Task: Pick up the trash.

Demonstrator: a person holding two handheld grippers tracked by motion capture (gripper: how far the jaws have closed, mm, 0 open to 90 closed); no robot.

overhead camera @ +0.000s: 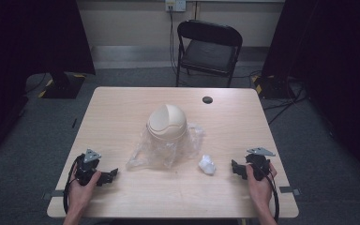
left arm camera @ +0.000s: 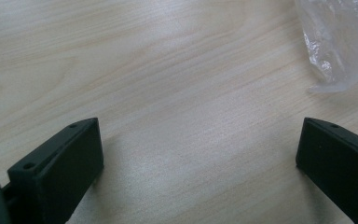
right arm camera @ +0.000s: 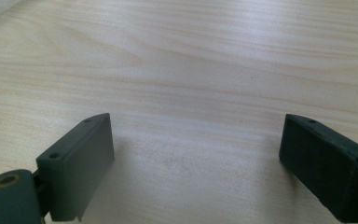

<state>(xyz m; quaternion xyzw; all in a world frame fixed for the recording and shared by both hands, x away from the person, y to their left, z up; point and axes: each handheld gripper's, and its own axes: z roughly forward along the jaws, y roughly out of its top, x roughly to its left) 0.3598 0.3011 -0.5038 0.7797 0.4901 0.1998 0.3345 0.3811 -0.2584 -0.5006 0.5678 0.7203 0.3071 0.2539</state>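
A person is resting the left gripper (overhead camera: 107,176) at seven o'clock and the right gripper (overhead camera: 236,168) at four o'clock on the table (overhead camera: 122,112), jaws spread wide and empty, seemingly readying to reach the domed bin (overhead camera: 167,122) in its clear bag (overhead camera: 145,157) at centre, the paper wad (overhead camera: 206,164) just right of it.

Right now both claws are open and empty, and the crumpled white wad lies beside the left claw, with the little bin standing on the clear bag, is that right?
Not quite: the wad lies nearer the right claw, as the high view shows. The rest holds: the left claw and the right are open and empty, and the bin stands on the clear bag.
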